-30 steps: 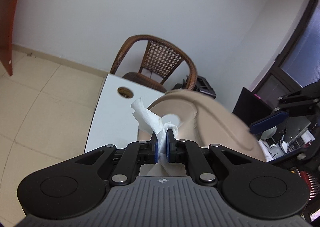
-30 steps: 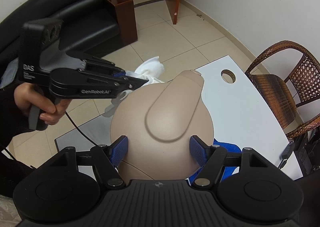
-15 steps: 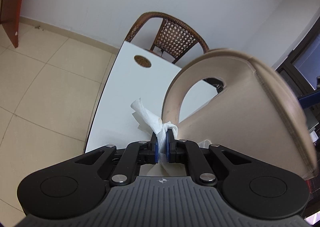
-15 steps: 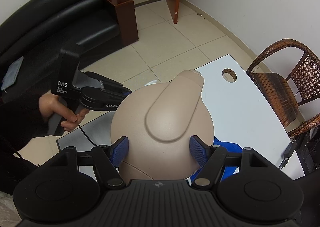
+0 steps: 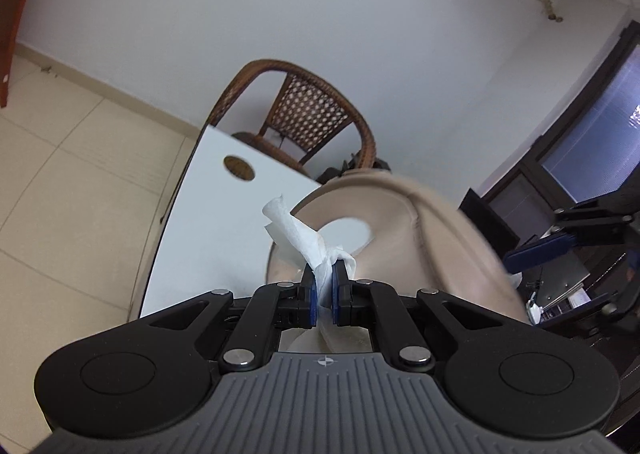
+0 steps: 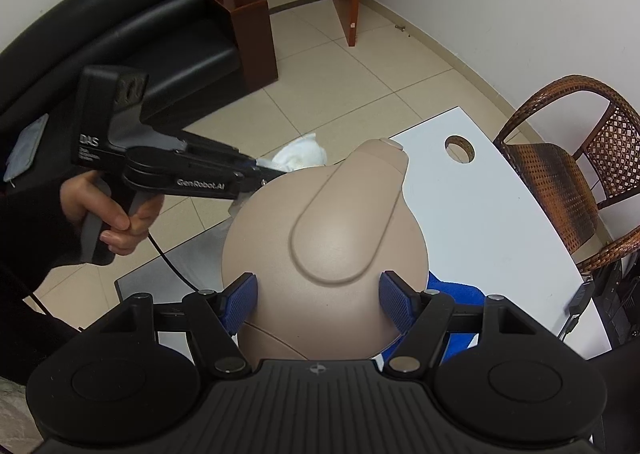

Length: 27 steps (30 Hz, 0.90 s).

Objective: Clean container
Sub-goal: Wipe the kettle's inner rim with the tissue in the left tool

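A beige rounded container [image 6: 332, 222] with a handle loop [image 5: 360, 210] is held over the white table [image 6: 480, 206]. My right gripper [image 6: 318, 298] is shut on it, one blue pad pressing each side. My left gripper [image 5: 325, 278] is shut on a crumpled white tissue [image 5: 292, 230]. Its tips rest against the container's upper left side, next to the handle. In the right wrist view the left gripper [image 6: 272, 174] comes in from the left, held by a person's hand [image 6: 116, 214], with the tissue [image 6: 302, 156] bunched at its tip. The right gripper's blue pad [image 5: 536, 250] shows in the left wrist view.
A blue cloth [image 6: 452, 290] lies on the table under the container. The table has a round cable hole [image 6: 460, 148]. A wicker chair [image 6: 560, 162] stands at its far end. A black sofa [image 6: 120, 34] and tiled floor lie to the left.
The left gripper with the tissue dipped down the container's left side half a second ago, then came back up to its upper edge. The right gripper and the container kept still.
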{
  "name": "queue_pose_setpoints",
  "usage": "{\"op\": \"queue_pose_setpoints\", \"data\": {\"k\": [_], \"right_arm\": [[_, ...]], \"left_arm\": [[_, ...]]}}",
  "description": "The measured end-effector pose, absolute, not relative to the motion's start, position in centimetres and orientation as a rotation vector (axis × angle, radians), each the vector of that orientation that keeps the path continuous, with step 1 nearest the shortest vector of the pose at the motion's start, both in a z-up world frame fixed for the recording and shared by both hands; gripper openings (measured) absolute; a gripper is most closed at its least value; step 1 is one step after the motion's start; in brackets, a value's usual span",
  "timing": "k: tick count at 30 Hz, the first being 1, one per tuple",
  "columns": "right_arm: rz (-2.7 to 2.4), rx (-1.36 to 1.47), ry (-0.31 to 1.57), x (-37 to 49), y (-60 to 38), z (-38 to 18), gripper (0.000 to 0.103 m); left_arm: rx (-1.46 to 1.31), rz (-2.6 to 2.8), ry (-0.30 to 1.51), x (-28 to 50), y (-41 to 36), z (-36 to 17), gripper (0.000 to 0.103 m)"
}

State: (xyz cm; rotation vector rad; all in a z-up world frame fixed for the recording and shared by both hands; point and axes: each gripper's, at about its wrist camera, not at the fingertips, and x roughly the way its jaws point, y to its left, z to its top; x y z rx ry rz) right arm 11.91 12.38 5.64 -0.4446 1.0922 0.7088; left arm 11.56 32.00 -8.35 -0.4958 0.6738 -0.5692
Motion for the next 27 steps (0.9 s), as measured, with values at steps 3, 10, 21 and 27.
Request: {"op": "queue_pose_setpoints", "data": {"k": [3, 10, 21, 27], "right_arm": [[0.708, -0.441, 1.092, 12.0, 12.4, 5.6, 0.072], [0.705, -0.439, 1.093, 11.9, 12.4, 5.6, 0.072], [0.704, -0.443, 1.094, 11.9, 12.6, 5.8, 0.072], [0.707, -0.445, 1.093, 11.9, 12.5, 5.8, 0.072]], "left_arm": [[-0.489, -0.582, 0.660, 11.3, 31.8, -7.4, 0.006], [-0.480, -0.604, 0.624, 10.3, 31.9, -6.3, 0.006], [-0.465, -0.531, 0.702, 10.6, 32.0, -9.5, 0.007], [-0.493, -0.506, 0.783, 11.2, 32.7, -13.3, 0.007]]}}
